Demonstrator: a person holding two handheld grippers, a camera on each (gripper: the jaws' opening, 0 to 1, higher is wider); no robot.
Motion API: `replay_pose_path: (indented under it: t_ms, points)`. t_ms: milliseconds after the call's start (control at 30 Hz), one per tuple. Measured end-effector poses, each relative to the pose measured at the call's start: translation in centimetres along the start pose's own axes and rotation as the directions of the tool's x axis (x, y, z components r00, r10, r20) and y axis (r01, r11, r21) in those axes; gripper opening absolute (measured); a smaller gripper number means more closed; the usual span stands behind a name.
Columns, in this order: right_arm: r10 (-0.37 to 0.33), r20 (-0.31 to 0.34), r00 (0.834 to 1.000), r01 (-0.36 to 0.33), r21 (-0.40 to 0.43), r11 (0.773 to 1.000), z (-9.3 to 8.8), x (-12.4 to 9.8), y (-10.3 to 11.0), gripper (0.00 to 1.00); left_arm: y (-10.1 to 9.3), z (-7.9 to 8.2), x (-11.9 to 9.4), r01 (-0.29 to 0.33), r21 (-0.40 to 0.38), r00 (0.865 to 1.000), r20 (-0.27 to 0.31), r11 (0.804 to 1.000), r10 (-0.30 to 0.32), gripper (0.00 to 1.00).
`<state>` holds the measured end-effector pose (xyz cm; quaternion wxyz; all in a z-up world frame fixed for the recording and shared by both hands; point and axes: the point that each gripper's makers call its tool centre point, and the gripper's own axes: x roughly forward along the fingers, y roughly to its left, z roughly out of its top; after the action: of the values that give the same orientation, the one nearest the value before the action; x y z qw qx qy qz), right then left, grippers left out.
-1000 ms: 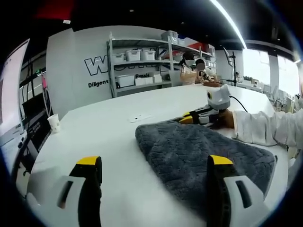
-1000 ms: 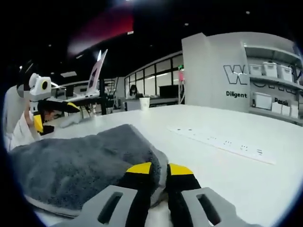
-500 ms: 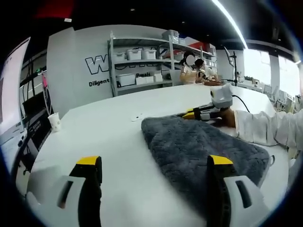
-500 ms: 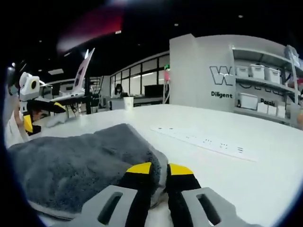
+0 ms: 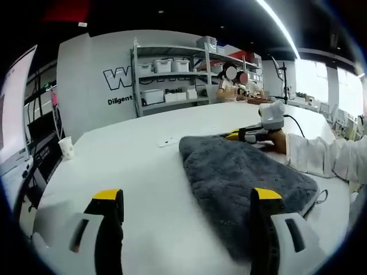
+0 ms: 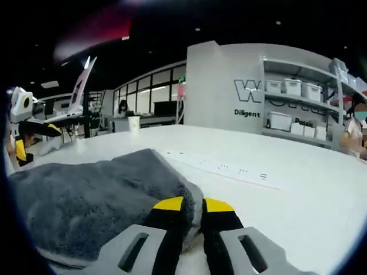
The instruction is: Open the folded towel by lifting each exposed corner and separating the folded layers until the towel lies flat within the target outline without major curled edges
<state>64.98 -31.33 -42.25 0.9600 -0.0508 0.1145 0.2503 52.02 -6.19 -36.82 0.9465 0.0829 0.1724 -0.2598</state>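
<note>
On the white table, the folded grey towel lies ahead-right of the left gripper, whose jaws stand wide and empty. Right gripper is clamped on the towel's far corner; the left is free to take the near edge.

in the left gripper view the left gripper hung above the table with its yellow-tipped jaws spread wide and nothing between them. in that same view the right gripper lay low at the towel's far corner, with the person's hand and white sleeve behind it. in the right gripper view the right gripper had its jaws pressed together on a fold of the towel, and the left gripper showed at the left, jaws apart.
</note>
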Motion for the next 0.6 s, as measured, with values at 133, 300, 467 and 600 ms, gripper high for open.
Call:
replay_pose_path:
  t_ms: [133,300,467,600]
  points:
    - [-0.044,-0.002,0.999,0.044,0.024,0.999,-0.2,-0.4,-1.1,0.05,-0.1,0.0,0.0,0.001,0.002,1.0,-0.001,1.0,-0.001,0.9]
    - [-0.088,-0.005,0.996,0.088,0.049,0.995,-0.4,-1.0,-2.3,0.05,-0.1,-0.1,0.0,0.0,0.001,1.0,-0.003,1.0,0.0,0.9]
    - [-0.125,-0.008,0.992,0.125,0.062,0.99,-0.6,-1.5,-3.2,0.05,-0.1,-0.2,0.0,0.002,0.002,1.0,-0.003,1.0,-0.002,0.9]
    - [-0.176,-0.019,0.984,0.177,0.084,0.981,-0.7,-1.5,-5.1,0.05,-0.2,-0.1,-0.1,0.003,0.002,1.0,0.001,1.0,-0.003,0.9]
